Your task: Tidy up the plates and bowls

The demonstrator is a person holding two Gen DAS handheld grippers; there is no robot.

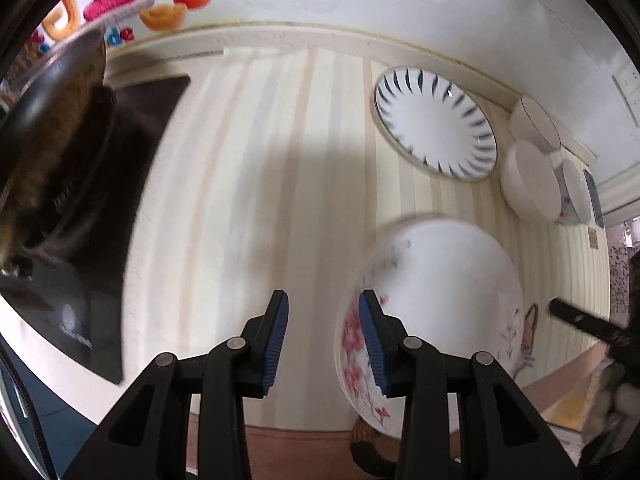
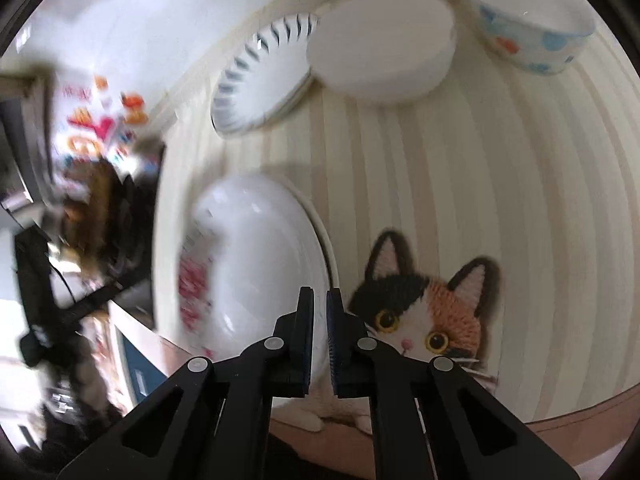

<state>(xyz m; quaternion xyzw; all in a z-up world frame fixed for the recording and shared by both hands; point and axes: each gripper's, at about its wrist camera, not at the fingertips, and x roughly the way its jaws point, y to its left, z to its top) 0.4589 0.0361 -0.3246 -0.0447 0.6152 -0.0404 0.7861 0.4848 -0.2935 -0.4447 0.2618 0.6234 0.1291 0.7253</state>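
A white plate with pink flowers [image 1: 436, 292] lies near the front edge of the striped mat; it also shows in the right wrist view [image 2: 260, 268]. My left gripper [image 1: 323, 300] is open and empty, just left of that plate's rim. My right gripper [image 2: 320, 300] is shut on the near rim of the flowered plate, which looks lifted and blurred. A plate with blue dashes [image 1: 436, 124] lies further back, also in the right wrist view [image 2: 264, 80]. Plain white bowls [image 2: 384, 52] and a spotted bowl [image 2: 528, 20] stand behind.
A black stove top with a dark pan [image 1: 60, 148] sits at the left. The mat [image 1: 248, 184] has a cat picture [image 2: 428, 312] near its front edge. A wall with colourful stickers [image 1: 120, 4] runs behind. An overturned white bowl [image 1: 530, 180] stands at the right.
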